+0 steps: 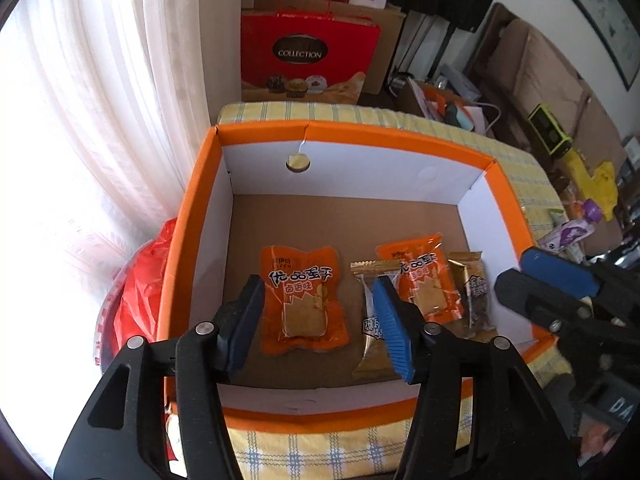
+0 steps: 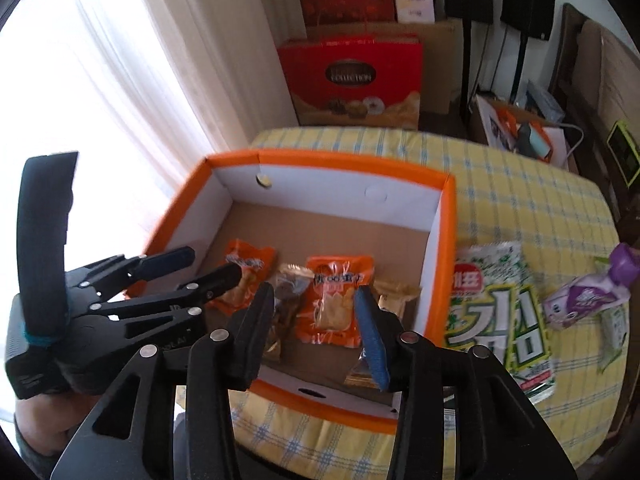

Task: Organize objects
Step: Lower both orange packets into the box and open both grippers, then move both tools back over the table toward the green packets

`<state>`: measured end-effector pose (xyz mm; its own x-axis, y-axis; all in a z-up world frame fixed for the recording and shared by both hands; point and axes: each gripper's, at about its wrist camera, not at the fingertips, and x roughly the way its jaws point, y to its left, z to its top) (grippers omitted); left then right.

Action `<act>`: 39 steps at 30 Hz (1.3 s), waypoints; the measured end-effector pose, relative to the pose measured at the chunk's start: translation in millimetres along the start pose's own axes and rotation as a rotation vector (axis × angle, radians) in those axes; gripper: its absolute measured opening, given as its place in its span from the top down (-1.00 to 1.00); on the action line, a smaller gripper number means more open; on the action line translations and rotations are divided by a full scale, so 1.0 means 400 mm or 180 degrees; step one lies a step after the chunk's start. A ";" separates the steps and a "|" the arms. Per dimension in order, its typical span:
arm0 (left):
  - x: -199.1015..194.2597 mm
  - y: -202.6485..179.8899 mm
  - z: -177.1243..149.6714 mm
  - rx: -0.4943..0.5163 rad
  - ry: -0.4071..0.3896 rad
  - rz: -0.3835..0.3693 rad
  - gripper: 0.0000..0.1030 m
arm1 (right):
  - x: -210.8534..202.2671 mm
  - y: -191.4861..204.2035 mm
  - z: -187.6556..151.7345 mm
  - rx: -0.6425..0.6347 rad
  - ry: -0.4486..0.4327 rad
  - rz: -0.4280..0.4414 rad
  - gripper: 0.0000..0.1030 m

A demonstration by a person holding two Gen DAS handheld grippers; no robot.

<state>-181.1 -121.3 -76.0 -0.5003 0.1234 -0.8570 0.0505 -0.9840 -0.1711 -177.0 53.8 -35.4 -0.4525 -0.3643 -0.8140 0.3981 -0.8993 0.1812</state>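
An orange box (image 1: 188,216) with white inner walls stands on the checked table; it also shows in the right wrist view (image 2: 448,216). Inside lie two orange snack packets (image 1: 302,300) (image 1: 424,280), a gold-ended candy (image 1: 372,320) and a dark gold packet (image 1: 474,292). My left gripper (image 1: 316,324) is open and empty above the box's near side, over the left orange packet. My right gripper (image 2: 316,328) is open and empty above the near rim, over the second orange packet (image 2: 334,300). The left gripper also shows at the left of the right wrist view (image 2: 188,270).
A green-and-white seaweed pack (image 2: 500,312) lies on the table right of the box, and a purple pouch (image 2: 584,292) lies further right. A red plastic bag (image 1: 140,288) sits left of the box. A red gift bag (image 1: 308,60) stands behind the table beside the curtain.
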 end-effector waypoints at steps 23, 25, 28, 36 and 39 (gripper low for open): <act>-0.141 -0.111 -0.020 0.0172 -0.0344 -0.0144 -0.89 | -0.140 -0.117 -0.054 0.0143 -0.0207 -0.0214 -0.56; -0.146 -0.123 -0.023 0.0197 -0.0358 -0.0152 -0.97 | -0.150 -0.128 -0.060 0.0169 -0.0232 -0.0218 -0.67; -0.152 -0.144 -0.028 0.0230 -0.0358 -0.0162 -0.99 | -0.169 -0.153 -0.069 0.0237 -0.0265 -0.0202 -0.86; -0.167 -0.196 -0.038 0.0290 -0.0366 -0.0190 -1.00 | -0.216 -0.209 -0.098 0.0278 -0.0327 -0.0305 -0.99; -0.172 -0.220 -0.038 0.0311 -0.0378 -0.0185 -1.00 | -0.232 -0.231 -0.105 0.0305 -0.0365 -0.0348 -0.99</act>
<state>-137.9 -41.4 -9.4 -0.5988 0.1702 -0.7826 -0.0629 -0.9841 -0.1659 -138.4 180.9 0.2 -0.5790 -0.2832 -0.7645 0.2661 -0.9520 0.1512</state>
